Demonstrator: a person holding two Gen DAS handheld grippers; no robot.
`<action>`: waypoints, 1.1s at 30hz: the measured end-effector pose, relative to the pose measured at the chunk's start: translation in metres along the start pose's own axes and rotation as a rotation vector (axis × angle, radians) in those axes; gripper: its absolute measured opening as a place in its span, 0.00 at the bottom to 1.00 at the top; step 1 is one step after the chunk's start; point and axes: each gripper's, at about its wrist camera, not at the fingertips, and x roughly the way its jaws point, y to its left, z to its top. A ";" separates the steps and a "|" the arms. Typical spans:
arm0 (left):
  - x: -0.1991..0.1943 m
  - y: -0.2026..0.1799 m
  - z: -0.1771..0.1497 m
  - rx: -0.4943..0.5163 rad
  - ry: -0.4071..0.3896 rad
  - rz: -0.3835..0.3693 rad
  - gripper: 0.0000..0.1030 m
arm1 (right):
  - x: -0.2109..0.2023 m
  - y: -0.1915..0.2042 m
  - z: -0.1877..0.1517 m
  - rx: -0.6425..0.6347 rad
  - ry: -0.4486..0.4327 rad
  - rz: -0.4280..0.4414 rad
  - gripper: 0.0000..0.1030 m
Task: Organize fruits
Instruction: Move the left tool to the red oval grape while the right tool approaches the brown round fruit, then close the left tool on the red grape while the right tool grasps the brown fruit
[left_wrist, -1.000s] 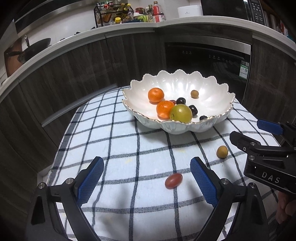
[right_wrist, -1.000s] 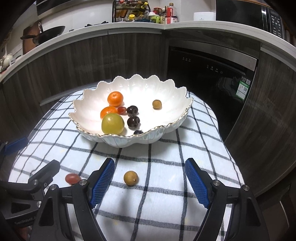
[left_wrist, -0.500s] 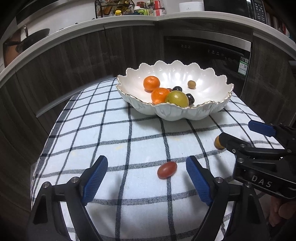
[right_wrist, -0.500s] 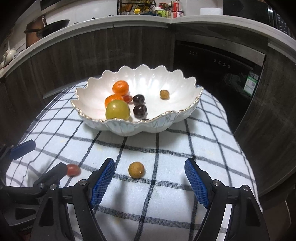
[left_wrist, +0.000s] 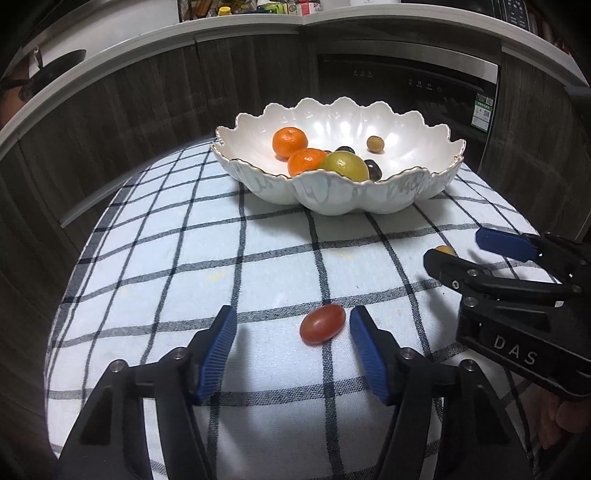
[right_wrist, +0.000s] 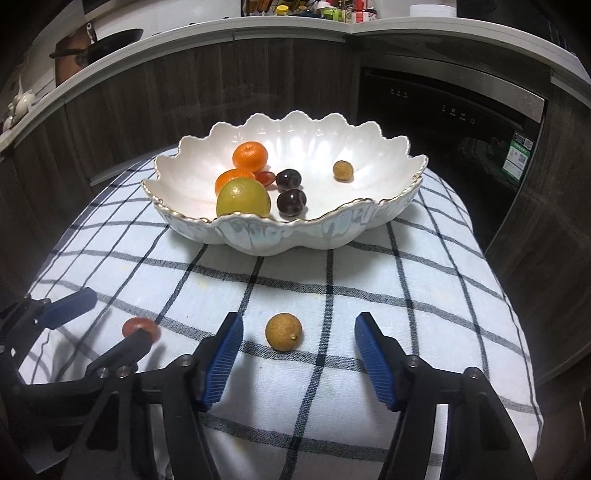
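Note:
A white scalloped bowl (left_wrist: 369, 199) (right_wrist: 258, 236) stands on the checked cloth and holds two oranges, a green fruit, dark grapes and a brown longan. A red cherry tomato (left_wrist: 322, 324) lies on the cloth between the fingers of my open left gripper (left_wrist: 290, 341), near the right finger; it also shows in the right wrist view (right_wrist: 140, 326). A brown longan (right_wrist: 283, 331) lies between the fingers of my open right gripper (right_wrist: 297, 349), nearer the left finger. In the left wrist view the longan (left_wrist: 445, 250) is mostly hidden behind the right gripper.
The checked cloth (left_wrist: 221, 258) covers a small table whose edges drop off at left, right and front. Dark wooden cabinets and a black oven (left_wrist: 406, 81) stand behind. A counter with bottles (right_wrist: 314, 7) and a pan (right_wrist: 96, 44) runs above.
Both grippers have moved down and forward toward the cloth. The tomato now lies between the left fingers and the longan between the right fingers. Both stay open.

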 end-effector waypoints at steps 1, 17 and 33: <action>0.001 0.000 -0.001 0.000 0.002 -0.008 0.52 | 0.001 0.000 0.000 0.000 0.005 0.004 0.59; 0.005 -0.013 0.000 0.060 0.008 -0.031 0.31 | 0.015 0.004 0.000 -0.010 0.067 0.026 0.32; -0.002 -0.011 0.001 0.058 0.000 -0.025 0.21 | 0.008 0.006 0.000 -0.010 0.050 0.035 0.23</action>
